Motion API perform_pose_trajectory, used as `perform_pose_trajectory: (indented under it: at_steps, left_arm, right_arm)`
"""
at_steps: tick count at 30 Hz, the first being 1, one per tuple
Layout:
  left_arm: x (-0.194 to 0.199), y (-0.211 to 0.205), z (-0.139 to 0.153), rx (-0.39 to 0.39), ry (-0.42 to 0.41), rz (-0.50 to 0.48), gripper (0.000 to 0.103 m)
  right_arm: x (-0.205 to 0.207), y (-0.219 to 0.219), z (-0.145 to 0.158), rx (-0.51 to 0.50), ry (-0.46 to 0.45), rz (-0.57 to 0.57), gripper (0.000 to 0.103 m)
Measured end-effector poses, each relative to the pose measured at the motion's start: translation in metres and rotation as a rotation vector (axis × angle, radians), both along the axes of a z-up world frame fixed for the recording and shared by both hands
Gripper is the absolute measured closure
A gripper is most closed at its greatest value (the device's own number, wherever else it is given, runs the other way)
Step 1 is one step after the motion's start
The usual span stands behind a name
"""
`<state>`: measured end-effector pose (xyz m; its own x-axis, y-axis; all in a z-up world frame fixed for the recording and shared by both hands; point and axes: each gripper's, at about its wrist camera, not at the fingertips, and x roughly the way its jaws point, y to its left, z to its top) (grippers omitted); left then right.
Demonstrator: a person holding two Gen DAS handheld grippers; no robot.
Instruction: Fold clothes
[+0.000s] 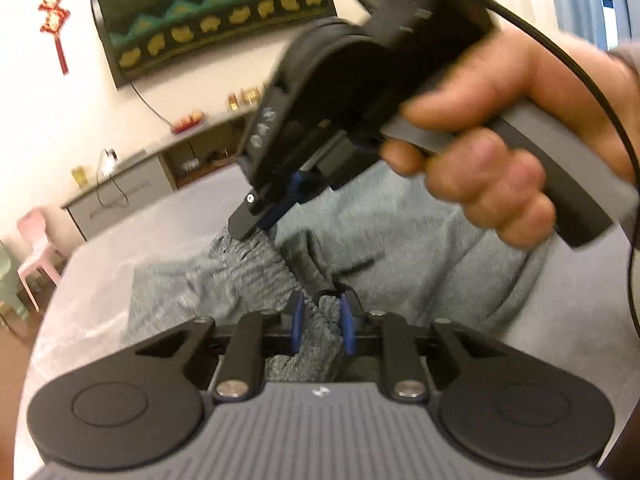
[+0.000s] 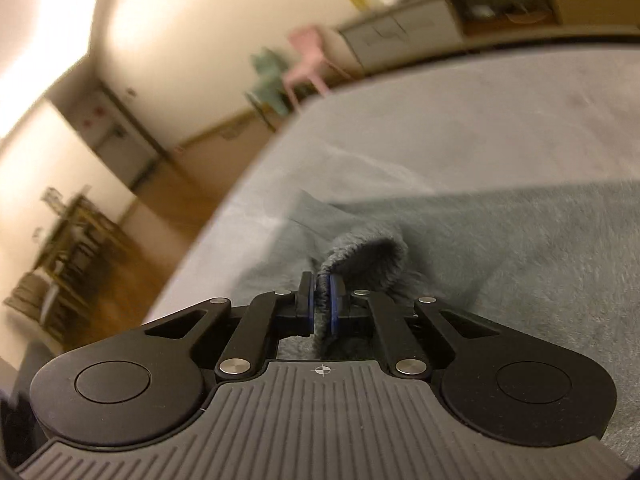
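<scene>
The left gripper (image 1: 323, 322) has its blue pads (image 1: 297, 320) drawn in close on a bunch of ribbed grey knit, the waistband (image 1: 256, 268) of a grey garment (image 1: 400, 248), and the cloth fills the narrow gap between them and runs back under the jaws. The right gripper (image 2: 321, 306) is pinched tight on a thinner fold of the same ribbed band (image 2: 360, 256), its pads (image 2: 334, 304) pressed flat against the fabric with only the cloth's thickness between them; from the left wrist view that same gripper (image 1: 256, 222) shows from the side, its tip biting the far end of the band, held by a person's hand (image 1: 500, 152) wrapped round the grey handle, with a black cable (image 1: 580, 80) looping off behind it. Between the two grips the band hangs raised and gathered, lifted off the surface, while the rest of the garment trails down and lies spread behind and to the right. It rests on a pale grey bed (image 2: 460, 120), toward the near part of it and in from the left edge that curves past the left gripper. Beyond the bed's far edge stand a pink chair (image 2: 308, 60) and a low grey cabinet (image 1: 120, 196) against a white wall, with a dark framed picture (image 1: 212, 16) and a red hanging ornament (image 1: 54, 12) above it; both views are somewhat blurred
</scene>
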<state>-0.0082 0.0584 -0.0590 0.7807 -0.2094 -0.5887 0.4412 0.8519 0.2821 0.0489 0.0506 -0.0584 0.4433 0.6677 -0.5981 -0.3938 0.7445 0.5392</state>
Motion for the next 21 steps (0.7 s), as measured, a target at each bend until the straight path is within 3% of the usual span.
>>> perform_pose_trajectory:
  at_steps: [3,5,10,12,13,16,18,21]
  left_arm:
    - [-0.003,-0.008,-0.004,0.045,-0.004,-0.018,0.083]
    - [-0.003,-0.006,-0.003,0.043,-0.002,-0.018,0.082]
    - [-0.007,-0.006,-0.007,0.039,0.022,-0.017,0.083]
    - [-0.008,-0.004,-0.008,0.038,0.023,-0.022,0.083]
    - [-0.009,-0.003,-0.008,0.039,0.021,-0.02,0.083]
    - [-0.008,0.002,-0.007,0.036,0.011,0.005,0.083]
    - [-0.01,0.006,-0.003,0.025,-0.012,0.028,0.083]
    - [-0.007,0.011,0.004,-0.013,-0.017,0.04,0.086]
  right_arm:
    - [0.004,-0.015,-0.014,0.006,0.092,-0.084,0.078]
    - [-0.006,-0.033,-0.02,0.051,0.112,-0.144,0.049]
    - [-0.004,-0.035,-0.038,0.118,0.217,-0.144,0.038]
    - [-0.001,-0.028,-0.036,0.137,0.215,-0.116,0.051]
    - [0.0,-0.021,-0.034,0.128,0.193,-0.099,0.064]
    - [0.0,-0.002,-0.026,0.043,0.118,-0.041,0.084]
    - [-0.003,0.005,-0.017,0.018,0.054,0.001,0.088]
    - [-0.003,0.002,0.003,0.076,-0.062,0.059,0.089]
